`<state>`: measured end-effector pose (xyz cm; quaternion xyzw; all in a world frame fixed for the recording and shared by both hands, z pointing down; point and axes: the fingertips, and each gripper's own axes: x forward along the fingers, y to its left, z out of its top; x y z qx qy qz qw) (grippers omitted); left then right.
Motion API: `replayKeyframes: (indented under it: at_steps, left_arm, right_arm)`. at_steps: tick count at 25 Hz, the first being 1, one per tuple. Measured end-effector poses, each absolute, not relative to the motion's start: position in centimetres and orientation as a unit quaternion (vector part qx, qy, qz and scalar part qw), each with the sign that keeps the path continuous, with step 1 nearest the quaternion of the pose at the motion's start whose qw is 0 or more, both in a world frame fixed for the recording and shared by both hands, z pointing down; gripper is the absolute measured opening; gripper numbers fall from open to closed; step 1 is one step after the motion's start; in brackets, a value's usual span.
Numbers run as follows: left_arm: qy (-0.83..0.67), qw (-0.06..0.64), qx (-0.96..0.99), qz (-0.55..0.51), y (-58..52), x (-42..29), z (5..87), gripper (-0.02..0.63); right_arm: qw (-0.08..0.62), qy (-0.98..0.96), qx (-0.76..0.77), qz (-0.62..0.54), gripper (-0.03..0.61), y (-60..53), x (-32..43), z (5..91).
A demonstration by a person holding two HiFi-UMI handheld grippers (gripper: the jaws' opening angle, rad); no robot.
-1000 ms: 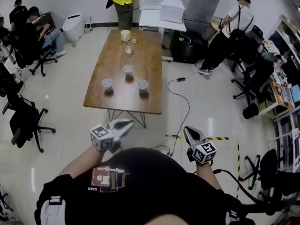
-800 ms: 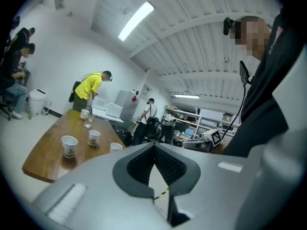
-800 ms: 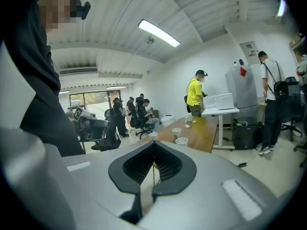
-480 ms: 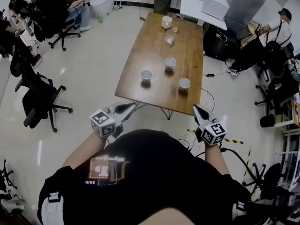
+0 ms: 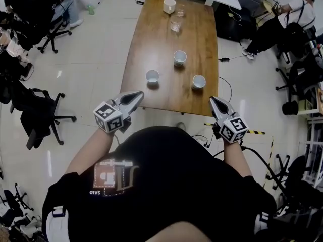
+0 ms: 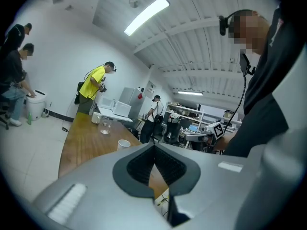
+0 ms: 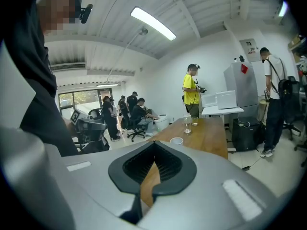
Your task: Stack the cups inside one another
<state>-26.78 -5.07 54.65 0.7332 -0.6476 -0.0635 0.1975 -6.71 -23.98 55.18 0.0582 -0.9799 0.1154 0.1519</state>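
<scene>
Both grippers are clenched with nothing between their jaws: the left gripper (image 5: 137, 95) is held by the near-left corner of the desk (image 5: 169, 96), and the right gripper (image 5: 213, 101) by its near-right corner, neither touching a cup. Three white cups stand upright, apart and unstacked on the near half of the desk: the left cup (image 5: 152, 76) towards the left edge, the middle cup (image 5: 179, 57) farther back near the centre, and the right cup (image 5: 199, 81) towards the right edge. A white mug (image 5: 169, 5) and a clear glass (image 5: 175, 25) stand at the far end.

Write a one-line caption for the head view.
Shut, empty left gripper and right gripper by a table with three unstacked cups.
</scene>
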Motion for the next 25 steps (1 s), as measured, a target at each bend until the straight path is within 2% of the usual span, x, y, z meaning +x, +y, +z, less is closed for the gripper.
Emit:
replayKeyframes:
  at_steps: [8,14,25]
  left_arm:
    - [-0.694,0.203,0.689,-0.049,-12.8,-26.4,54.6,0.003]
    - [-0.713,0.212,0.668,-0.033,-15.1,-26.8,56.0,0.003]
    - [-0.665,0.214,0.715,0.004,-13.6,-33.8,59.1,0.005]
  right_arm:
    - [0.156,-0.982,-0.011,0.109,0.015,-32.7,-8.4,56.0]
    - [0.171,-0.976,-0.044,0.124,0.015,-35.1,-9.8,58.1]
    - [0.172,-0.974,0.048,0.143,0.015,-34.1,-13.0,57.9]
